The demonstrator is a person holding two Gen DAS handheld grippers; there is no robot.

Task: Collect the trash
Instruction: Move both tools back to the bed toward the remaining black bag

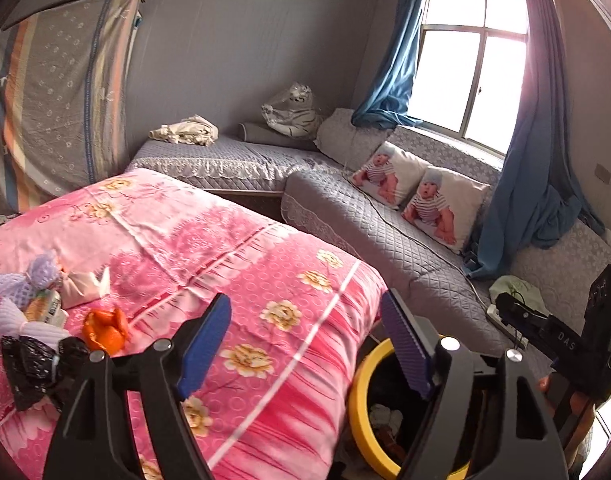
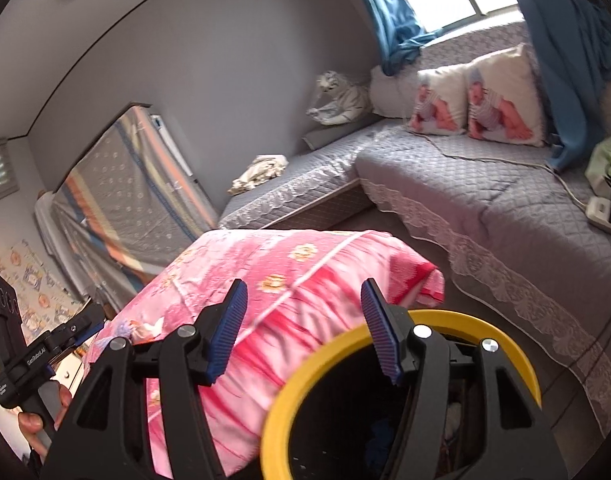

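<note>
Trash lies on the pink floral cover [image 1: 233, 248] at the left: an orange peel [image 1: 105, 330], a crumpled black plastic bag [image 1: 33, 368], purple and white foam nets [image 1: 29, 280], a small carton [image 1: 45, 308] and a pink wrapper [image 1: 83, 284]. A bin with a yellow rim [image 1: 359, 412] stands at the cover's right edge, with scraps inside; it also shows in the right wrist view [image 2: 481, 326]. My left gripper [image 1: 305, 344] is open and empty above the cover's edge. My right gripper [image 2: 303, 328] is open and empty over the bin's rim.
A grey quilted corner sofa [image 1: 365, 216] runs behind, with two baby-print cushions [image 1: 421, 196], a plush tiger [image 1: 293, 112], crumpled cloth [image 1: 185, 130] and a power strip with a cable [image 2: 603, 210]. Blue curtains [image 1: 393, 60] hang at the window. A covered cabinet [image 1: 57, 104] stands left.
</note>
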